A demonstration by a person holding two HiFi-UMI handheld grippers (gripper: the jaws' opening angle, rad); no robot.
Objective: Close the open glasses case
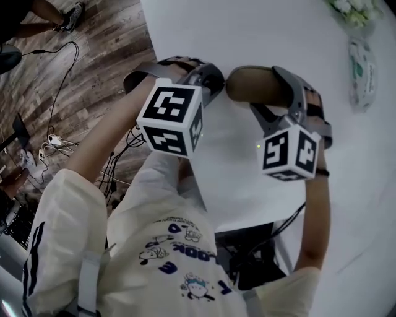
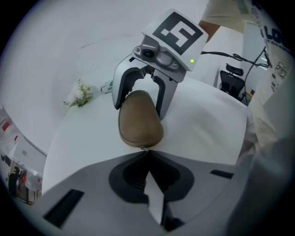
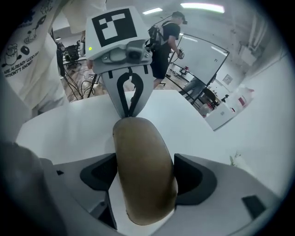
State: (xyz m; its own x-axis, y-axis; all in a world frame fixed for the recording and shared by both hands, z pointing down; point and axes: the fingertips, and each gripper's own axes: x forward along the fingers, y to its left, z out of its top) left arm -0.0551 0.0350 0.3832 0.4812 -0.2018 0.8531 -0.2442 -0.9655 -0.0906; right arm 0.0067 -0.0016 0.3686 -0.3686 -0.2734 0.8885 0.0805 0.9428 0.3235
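Note:
The brown glasses case [image 1: 255, 85] lies on the white table [image 1: 278, 37], a rounded shell whose lid looks down. My right gripper [image 3: 145, 175] is open at its widest, one jaw on each side of the case [image 3: 143, 170]. From the left gripper view its fingers [image 2: 120, 92] straddle the far end of the case [image 2: 139, 119]. My left gripper [image 2: 146, 151] is shut with nothing in it, its tips right at the case's near end. In the head view the left gripper [image 1: 209, 79] sits left of the case and the right gripper [image 1: 283, 83] over it.
White flowers [image 1: 354, 11] and a packet of wipes [image 1: 362, 71] lie at the table's far right. The table's near edge [image 1: 247, 218] runs close to the person's body. Cables [image 1: 55, 143] lie on the wooden floor at left. A person [image 3: 166, 41] stands in the background.

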